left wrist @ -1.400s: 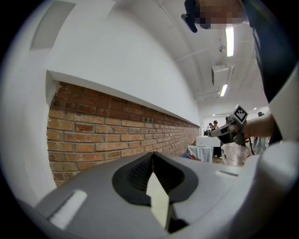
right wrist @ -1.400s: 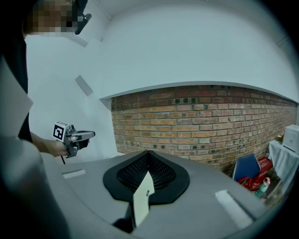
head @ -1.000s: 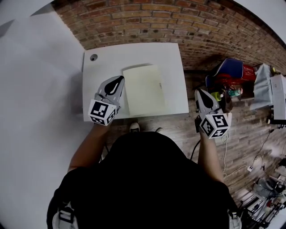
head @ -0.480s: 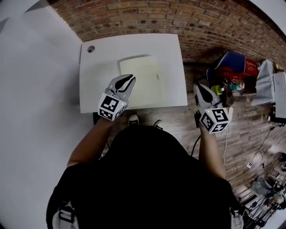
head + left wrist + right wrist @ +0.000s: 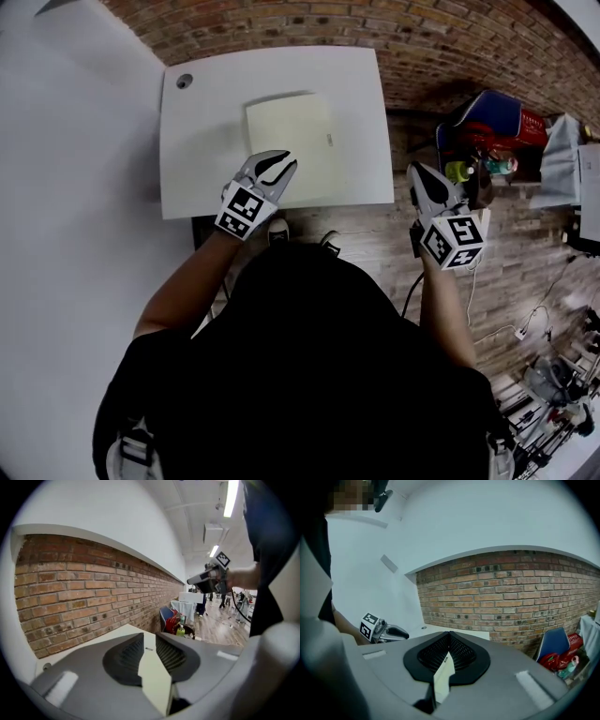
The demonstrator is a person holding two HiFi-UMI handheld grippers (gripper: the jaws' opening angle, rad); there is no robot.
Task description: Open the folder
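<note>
A pale yellow folder [image 5: 298, 141] lies closed on the white table [image 5: 206, 150]. My left gripper [image 5: 279, 166] hovers over the folder's near left corner. Its jaws have just been opening and stand slightly apart. In the left gripper view the folder [image 5: 154, 677] shows through the narrow gap of that gripper [image 5: 150, 640], and nothing is gripped. My right gripper [image 5: 424, 180] hangs off the table's right side, over the brick-patterned surface. Its tips meet in the right gripper view [image 5: 449, 637], with nothing held. That view also shows the left gripper [image 5: 404, 633] by the table [image 5: 476, 633].
A round cable hole [image 5: 184, 82] sits in the table's far left corner. To the right of the table stands a red and blue bag [image 5: 492, 122] with bottles [image 5: 461, 172]. A white wall runs along the left. The person's shoes [image 5: 277, 230] are below the table's near edge.
My left gripper has moved right, from beside the folder's left edge to over its near left corner, and its jaws have parted a little. The right gripper has hardly moved.
</note>
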